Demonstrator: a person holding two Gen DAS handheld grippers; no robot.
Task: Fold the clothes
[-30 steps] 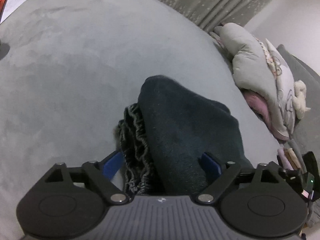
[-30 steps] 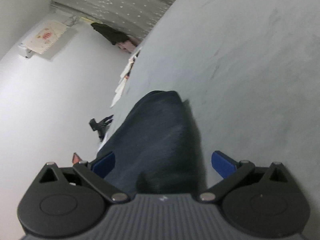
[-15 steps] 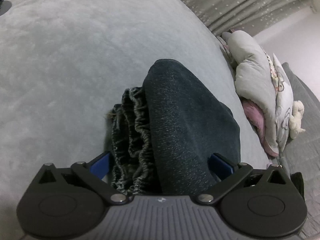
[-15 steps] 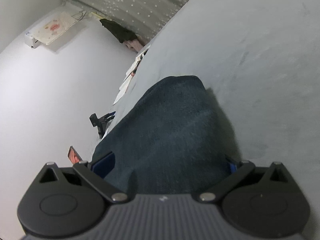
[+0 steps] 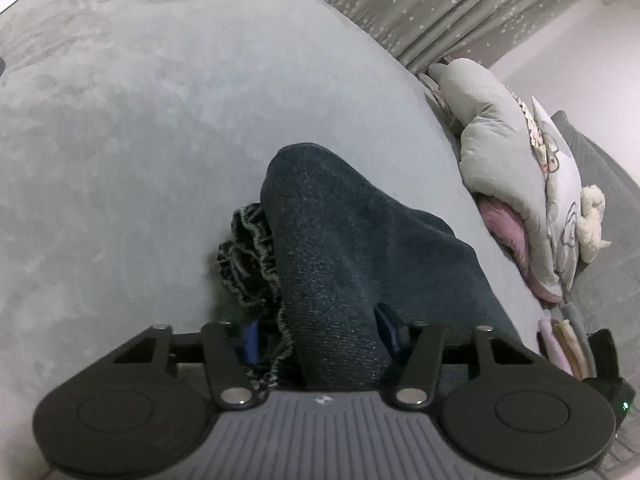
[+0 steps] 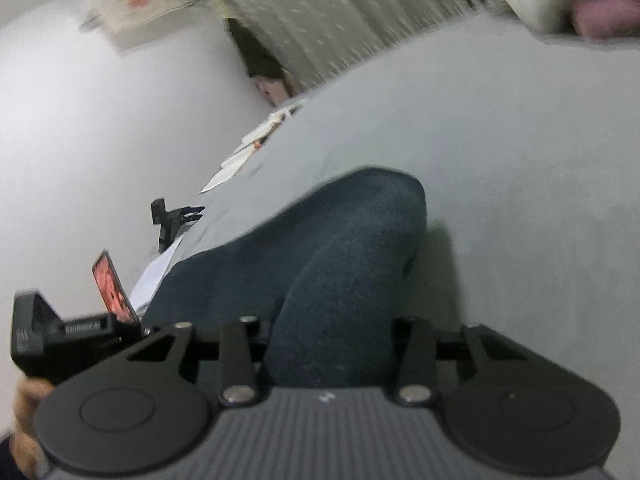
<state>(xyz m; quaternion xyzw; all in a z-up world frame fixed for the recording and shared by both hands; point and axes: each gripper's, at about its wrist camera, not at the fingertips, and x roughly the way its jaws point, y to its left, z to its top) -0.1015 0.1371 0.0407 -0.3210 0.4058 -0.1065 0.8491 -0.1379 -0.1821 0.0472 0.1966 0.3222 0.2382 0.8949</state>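
Grey bed (image 5: pixel 160 140), star-print curtain (image 5: pixel 440 4) far: dark denim garment (image 5: pixel 340 248) near centre; left hand-held gripper (image 5: pixel 316 332) and right hand-held gripper (image 6: pixel 328 344) each closing on its fabric; no legible writing

A wide bed (image 5: pixel 168 128) covered in smooth grey suede-like fabric fills most of both views. A dark denim garment (image 5: pixel 360 248) lies on it at lower centre of the left wrist view, its gathered waistband (image 5: pixel 250 264) bunched on the left side. At the right edge, a heap of pale grey bedding (image 5: pixel 496 152) with a pink fold rests on the bed. Along the bed's far edge, left of centre in the right wrist view, lie white papers (image 6: pixel 248 148).
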